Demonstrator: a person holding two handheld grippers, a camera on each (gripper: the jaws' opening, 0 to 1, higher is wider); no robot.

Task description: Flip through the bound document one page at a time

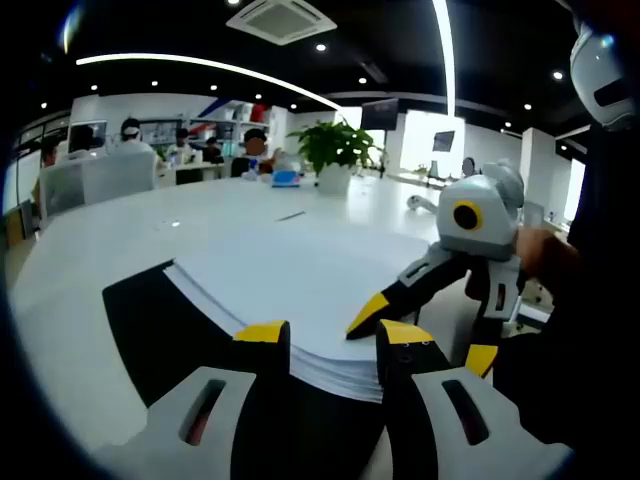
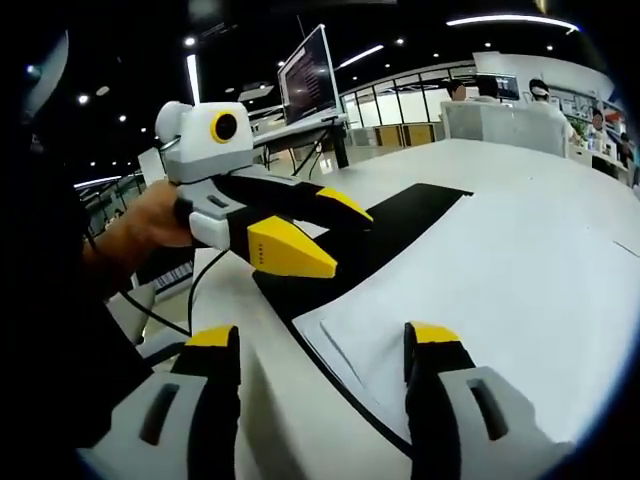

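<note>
The bound document point(image 1: 300, 280) lies open on the white table point(image 1: 90, 270): a thick stack of white pages on a black cover point(image 1: 160, 330). My left gripper point(image 1: 333, 335) is open, its yellow tips at the stack's near edge. The right gripper comes in from the right, one yellow fingertip point(image 1: 368, 312) low over the top page near its corner. In the right gripper view, my right gripper point(image 2: 322, 335) is open and straddles the edge of the white page point(image 2: 500, 290). The left gripper's yellow fingertips point(image 2: 290, 252) hover over the black cover point(image 2: 390, 235), held by a hand point(image 2: 150, 225).
A potted plant point(image 1: 335, 150) and a few small items stand far back on the table, with people seated behind it. A monitor point(image 2: 308, 75) stands on a desk beyond the table's edge. A black cable point(image 2: 200, 290) hangs beside that edge.
</note>
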